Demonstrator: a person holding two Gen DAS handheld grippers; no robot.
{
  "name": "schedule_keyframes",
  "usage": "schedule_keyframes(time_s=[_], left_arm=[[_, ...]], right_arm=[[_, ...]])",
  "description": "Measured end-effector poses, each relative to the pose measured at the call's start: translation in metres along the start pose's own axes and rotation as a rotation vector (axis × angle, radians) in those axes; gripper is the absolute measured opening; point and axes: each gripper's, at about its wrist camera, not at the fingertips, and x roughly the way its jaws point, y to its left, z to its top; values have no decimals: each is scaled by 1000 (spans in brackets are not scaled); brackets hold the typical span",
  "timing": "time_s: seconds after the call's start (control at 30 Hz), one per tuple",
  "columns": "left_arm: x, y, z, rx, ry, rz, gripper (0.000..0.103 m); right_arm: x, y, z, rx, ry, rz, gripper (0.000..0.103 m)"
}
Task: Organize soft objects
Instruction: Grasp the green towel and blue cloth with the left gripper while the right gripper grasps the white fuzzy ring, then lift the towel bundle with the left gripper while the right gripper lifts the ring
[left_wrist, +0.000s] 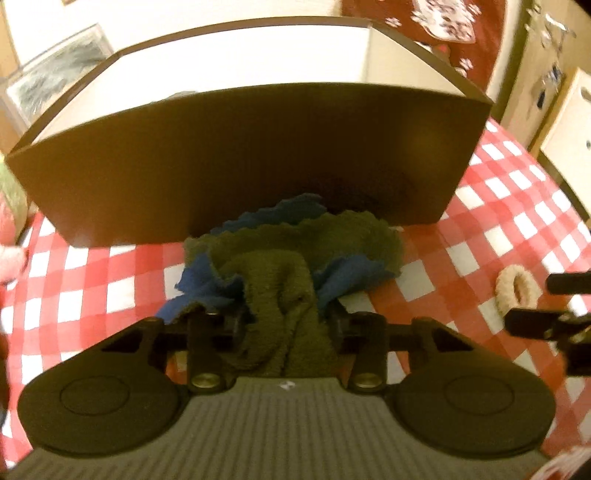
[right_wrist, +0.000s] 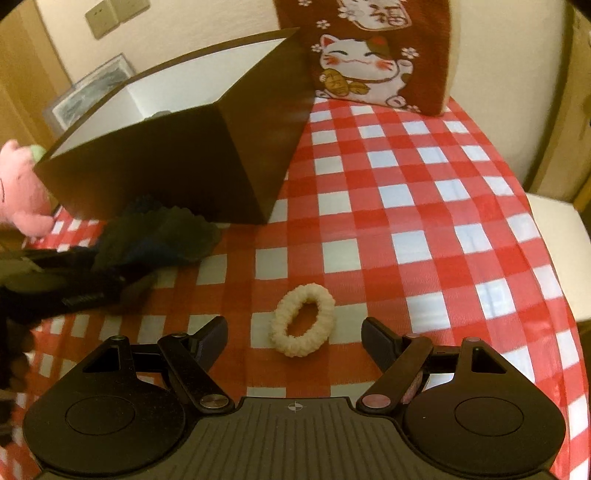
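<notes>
Lying between the right gripper's (right_wrist: 294, 334) parted jaws, scrunchie (right_wrist: 303, 319).

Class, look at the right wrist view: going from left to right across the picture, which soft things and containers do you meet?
Pink plush toy → dark cloths → dark box → cream hair scrunchie → red lucky-cat fabric.
</notes>
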Motion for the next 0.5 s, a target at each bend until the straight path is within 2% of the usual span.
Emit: schedule_keyframes(time_s=[0.13,0.17,0.23,0.37,0.43,0.5], left_arm=[[-3,4,1,-20,6,1,38],[-3,3,0,-19,7,3,38],[-3,3,1,-21,9,4,38],[2,-1,4,-18,21,14,43],[5,-3,4,-17,27,19,49],[7,-6,4,-7,31,25,50]], right_arm=[[7,5,-1,-65,-4,-43,77],[10,6,-2,-83,-4,-52,65],[12,7,-2,-120,-11,-74,53],[15,7,-1,-160,-22,-87,38],[15,7,0,-170,-23,-94,31],[14,7,-1,-175,-25,-90,27]])
